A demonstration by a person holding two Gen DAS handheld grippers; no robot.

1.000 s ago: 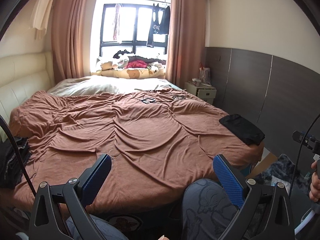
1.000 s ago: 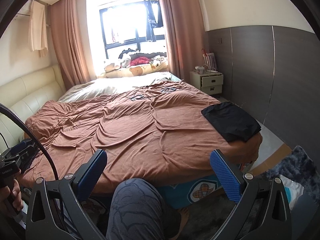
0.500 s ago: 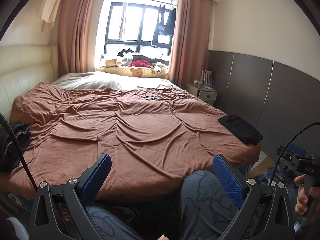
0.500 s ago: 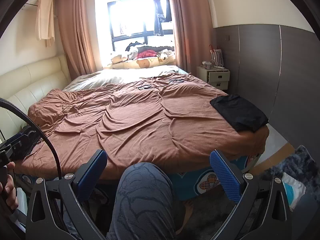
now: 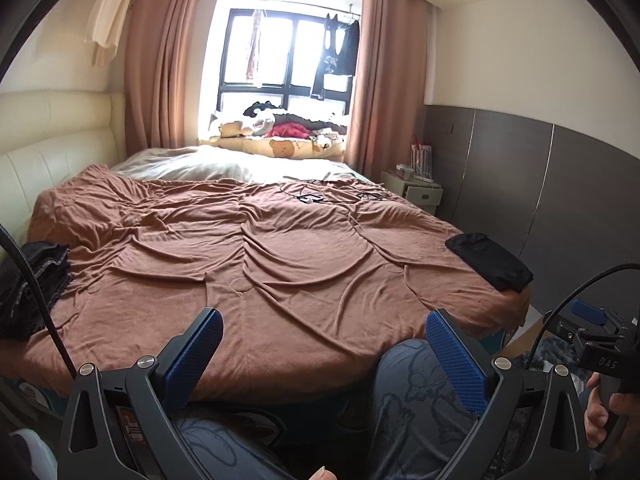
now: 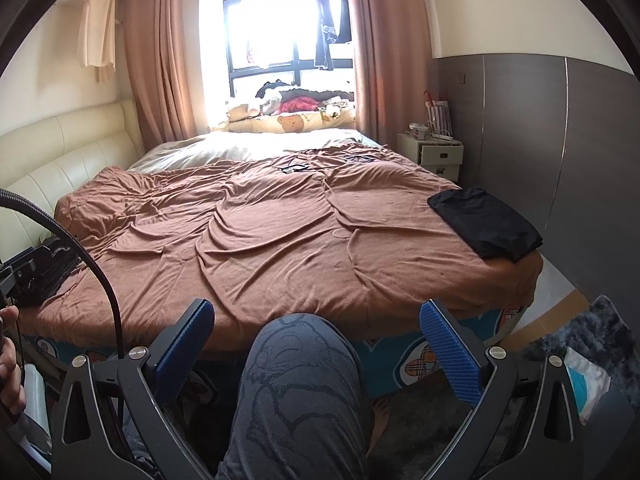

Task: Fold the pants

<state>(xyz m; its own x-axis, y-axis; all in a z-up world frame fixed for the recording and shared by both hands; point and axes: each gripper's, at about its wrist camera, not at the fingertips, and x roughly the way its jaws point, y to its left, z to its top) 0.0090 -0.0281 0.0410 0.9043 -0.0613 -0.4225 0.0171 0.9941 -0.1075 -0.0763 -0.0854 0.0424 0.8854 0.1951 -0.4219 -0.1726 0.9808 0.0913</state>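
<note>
Both grippers were held low at the foot of the bed, over the person's knees, and neither touched any cloth. The left gripper stood with its jaws spread wide and nothing between them; the right gripper likewise. A folded black garment lay on the brown bedspread at the bed's right edge, forward and to the right, its long axis running along that edge; the right gripper was judged the nearer. A dark pile of clothing sat at the left edge, nearer the left gripper, and probably held the pants yet to be folded.
</note>
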